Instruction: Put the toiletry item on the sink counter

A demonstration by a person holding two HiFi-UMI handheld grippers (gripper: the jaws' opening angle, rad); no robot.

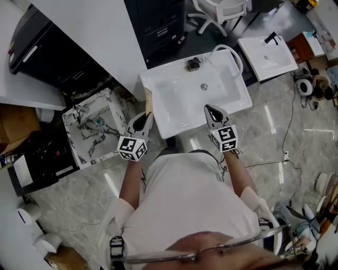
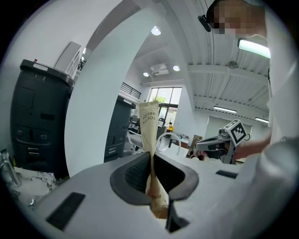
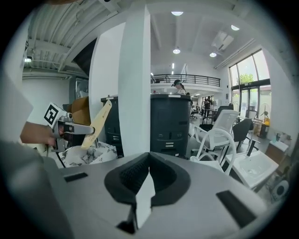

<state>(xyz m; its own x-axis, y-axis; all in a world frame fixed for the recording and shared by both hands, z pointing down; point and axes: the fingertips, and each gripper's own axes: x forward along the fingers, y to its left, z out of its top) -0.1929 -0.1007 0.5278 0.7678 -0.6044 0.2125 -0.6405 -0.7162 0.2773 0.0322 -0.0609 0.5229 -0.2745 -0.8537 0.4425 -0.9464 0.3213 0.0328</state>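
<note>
A flat beige toothbrush packet (image 2: 149, 126) stands upright between the jaws of my left gripper (image 2: 151, 156), which is shut on its lower part. In the head view that gripper (image 1: 141, 124) is at the front left corner of the white sink counter (image 1: 158, 84), and the packet (image 1: 148, 103) sticks out over the counter's left edge. My right gripper (image 1: 214, 113) hovers over the counter's front right edge. In its own view the right gripper (image 3: 149, 156) is shut with nothing held, and it sees the left gripper (image 3: 70, 127) holding the packet (image 3: 98, 122) aslant.
A marble-patterned basin (image 1: 95, 126) stands left of the white sink. A second small white sink (image 1: 266, 55) is at the back right, and a white chair (image 1: 219, 10) behind. A dark cabinet (image 1: 47, 52) and a white pillar (image 3: 134, 84) stand at the left. Cables lie on the floor (image 1: 288, 153).
</note>
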